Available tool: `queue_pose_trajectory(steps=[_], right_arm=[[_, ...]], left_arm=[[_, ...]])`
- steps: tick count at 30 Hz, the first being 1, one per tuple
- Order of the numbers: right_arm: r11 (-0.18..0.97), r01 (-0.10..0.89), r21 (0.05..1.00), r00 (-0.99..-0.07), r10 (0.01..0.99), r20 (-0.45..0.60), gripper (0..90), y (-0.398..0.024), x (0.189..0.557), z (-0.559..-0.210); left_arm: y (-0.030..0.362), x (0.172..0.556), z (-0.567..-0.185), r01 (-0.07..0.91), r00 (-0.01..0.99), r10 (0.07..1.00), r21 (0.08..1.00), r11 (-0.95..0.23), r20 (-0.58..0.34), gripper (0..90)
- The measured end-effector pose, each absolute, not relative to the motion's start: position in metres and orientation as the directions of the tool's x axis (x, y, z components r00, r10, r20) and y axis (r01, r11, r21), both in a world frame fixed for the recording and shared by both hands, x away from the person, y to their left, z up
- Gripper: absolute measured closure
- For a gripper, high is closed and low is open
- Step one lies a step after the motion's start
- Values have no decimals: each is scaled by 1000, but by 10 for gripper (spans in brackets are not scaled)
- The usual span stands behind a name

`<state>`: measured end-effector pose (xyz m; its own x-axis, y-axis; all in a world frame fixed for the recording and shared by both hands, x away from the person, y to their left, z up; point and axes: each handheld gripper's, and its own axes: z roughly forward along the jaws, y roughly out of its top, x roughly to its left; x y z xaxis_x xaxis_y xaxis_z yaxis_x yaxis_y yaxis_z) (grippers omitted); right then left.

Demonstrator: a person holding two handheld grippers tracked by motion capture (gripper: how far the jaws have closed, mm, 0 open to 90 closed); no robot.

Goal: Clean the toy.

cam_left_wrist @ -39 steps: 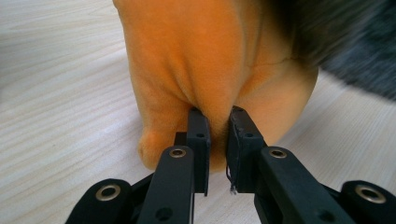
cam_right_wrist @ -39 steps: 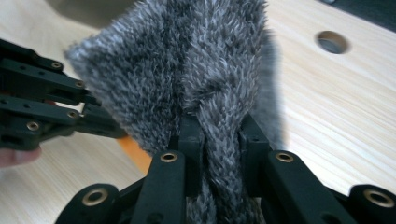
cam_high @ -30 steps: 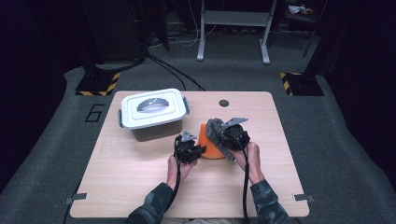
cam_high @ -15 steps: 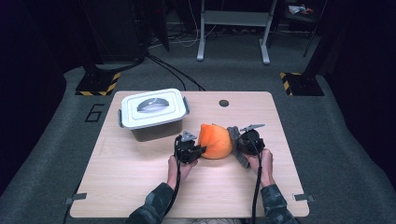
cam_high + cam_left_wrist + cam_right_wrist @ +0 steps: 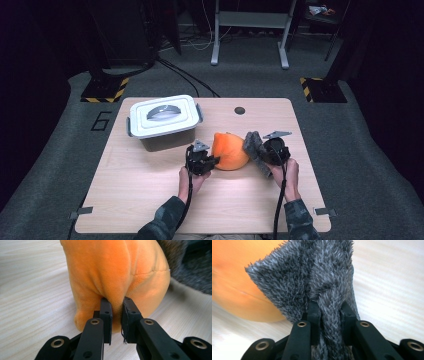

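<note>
An orange plush toy [image 5: 230, 150] sits on the wooden table [image 5: 150, 200] between my two grippers. My left gripper [image 5: 210, 162] is shut on a fold of the orange plush [image 5: 117, 277] at its left side; its jaws pinch the fabric. My right gripper [image 5: 257, 150] is shut on a grey furry cloth [image 5: 252, 145], just right of the orange plush. In the right gripper view the grey cloth [image 5: 322, 280] runs up from between the jaws, with the orange plush [image 5: 234, 290] blurred behind it at the left.
A white lidded container [image 5: 162, 120] stands at the back left of the table. A small dark round hole [image 5: 240, 110] lies near the table's far edge. Dark floor with cables and stands surrounds the table.
My right gripper has pulled the grey cloth off the orange plush and carried it to the right. The plush now shows uncovered. My left gripper has stayed put.
</note>
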<state>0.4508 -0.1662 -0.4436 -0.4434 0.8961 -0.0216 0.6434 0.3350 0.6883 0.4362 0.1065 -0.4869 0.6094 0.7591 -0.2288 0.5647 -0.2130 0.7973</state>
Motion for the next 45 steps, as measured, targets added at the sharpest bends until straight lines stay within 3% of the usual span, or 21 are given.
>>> queue_pose_trajectory(steps=[7,14,19,23,30,34,35,36,42,45], right_arm=[[367,565,739,-512,858,-35,750,-146,442,-421],[408,577,708,-540,841,-44,752,-125,451,-429],[409,586,700,-531,846,-49,752,-124,457,-436],[407,590,697,-528,848,-49,752,-125,458,-436],[398,585,707,-528,848,-41,752,-128,460,-438],[394,584,710,-536,844,-28,752,-130,461,-439],[385,587,713,-531,847,-20,752,-131,461,-440],[385,587,713,-531,847,-20,752,-131,461,-440],[367,585,724,-524,852,-9,751,-135,460,-439],[358,575,735,-523,852,-7,751,-136,459,-435]], left_arm=[[106,437,-486,562,611,757,800,-210,-231,794],[107,437,-487,548,625,746,809,-211,-229,766],[110,439,-486,532,636,740,820,-213,-221,667],[109,436,-482,495,639,751,835,-239,-164,475],[102,433,-481,427,676,736,840,-334,-50,386],[95,433,-488,409,686,727,828,-383,-3,430],[95,434,-488,405,687,727,828,-388,4,513],[94,434,-488,404,688,726,827,-390,5,513],[95,436,-487,420,683,730,829,-370,-20,785],[96,436,-483,438,672,739,831,-343,-48,807]])
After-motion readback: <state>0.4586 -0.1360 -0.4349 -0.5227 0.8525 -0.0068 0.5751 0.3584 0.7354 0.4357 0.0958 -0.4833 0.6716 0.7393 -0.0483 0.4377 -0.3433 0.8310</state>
